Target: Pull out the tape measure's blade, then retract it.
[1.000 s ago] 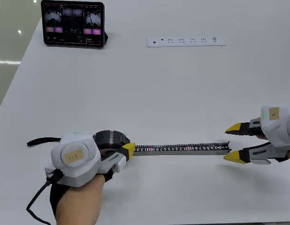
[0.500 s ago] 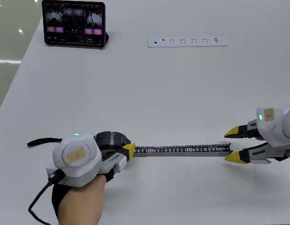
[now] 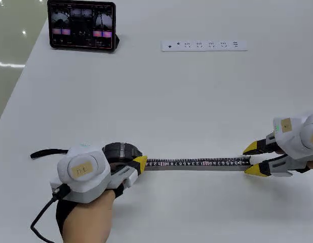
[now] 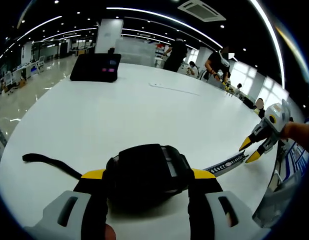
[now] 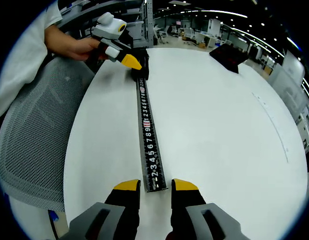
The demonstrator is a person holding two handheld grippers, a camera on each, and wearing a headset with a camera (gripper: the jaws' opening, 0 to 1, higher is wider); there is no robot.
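The tape measure's blade [image 5: 147,145] shows printed scale digits 1 to 9.

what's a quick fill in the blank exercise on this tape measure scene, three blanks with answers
1. The left tool is ____ on the tape measure's case.
2. The right tool has its jaws ____, one on either side of the tip of the blade.
3. Across the table, the power strip lies to the right of a propped-up ____.
Missing words: shut; open; tablet.
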